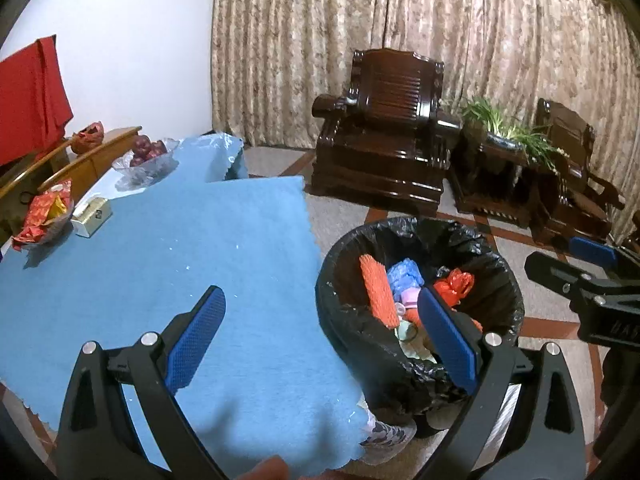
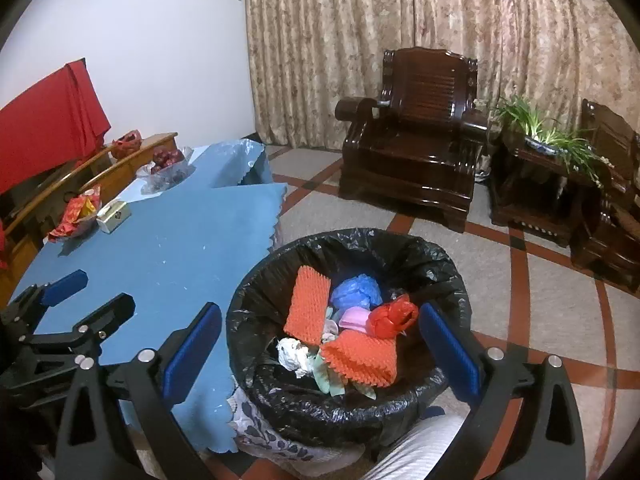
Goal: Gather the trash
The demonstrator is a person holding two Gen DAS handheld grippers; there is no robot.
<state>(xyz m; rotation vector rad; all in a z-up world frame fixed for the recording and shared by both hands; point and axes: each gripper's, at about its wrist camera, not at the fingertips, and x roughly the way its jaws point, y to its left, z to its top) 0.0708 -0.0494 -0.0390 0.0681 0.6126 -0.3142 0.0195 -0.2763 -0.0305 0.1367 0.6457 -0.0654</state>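
While both sets of jaws stand wide and empty, the bin [image 2: 348, 320] with its collected trash lies just ahead of and below the right gripper [image 2: 320, 332]. Left gripper [image 1: 320, 332] straddles the cloth [image 1: 180, 248] edge, bin off its right finger. Right is nearer.

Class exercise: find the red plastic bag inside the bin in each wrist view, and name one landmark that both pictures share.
Left wrist view: red plastic bag right of centre, by the bin's far side.
Right wrist view: red plastic bag centre, beside the blue bag.
Shared landmark: the dark wooden armchair.
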